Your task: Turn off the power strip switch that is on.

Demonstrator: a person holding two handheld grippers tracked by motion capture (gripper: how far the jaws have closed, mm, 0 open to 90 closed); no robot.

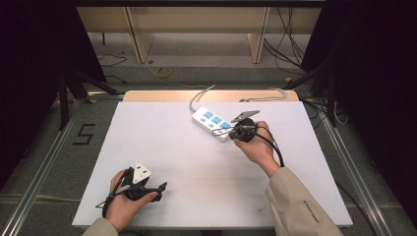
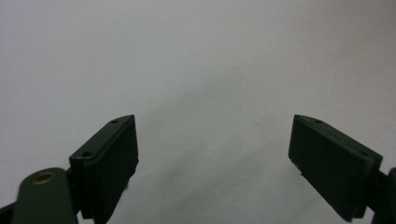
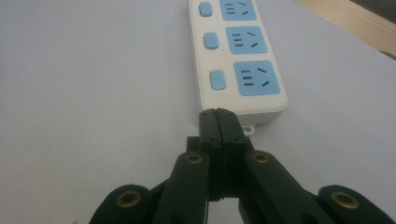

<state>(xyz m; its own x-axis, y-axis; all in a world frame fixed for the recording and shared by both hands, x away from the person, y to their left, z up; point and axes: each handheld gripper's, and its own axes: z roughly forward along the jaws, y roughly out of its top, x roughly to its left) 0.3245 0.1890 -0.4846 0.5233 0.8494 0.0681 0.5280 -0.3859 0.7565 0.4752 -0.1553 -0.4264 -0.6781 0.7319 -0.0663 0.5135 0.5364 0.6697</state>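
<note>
White worktop (image 1: 196, 167) carries it all; a bare wood strip shows along its far edge. Power strip (image 1: 214, 123) lies near the far edge, a bit right of centre, angled, white with blue sockets and blue switches, its grey cord (image 1: 199, 96) running off over the far edge. Your right gripper (image 1: 242, 131) sits at the strip's near end; in the right gripper view its jaws are pressed together with nothing between them, tips just at the strip's (image 3: 238, 56) end, touching or not I cannot tell. Your left gripper (image 1: 162, 187) rests near the worktop's near-left corner, held in your left hand (image 1: 125, 204), well apart from the strip; in the left gripper view its jaws stand wide apart over bare white worktop (image 2: 201, 70), nothing between them.
</note>
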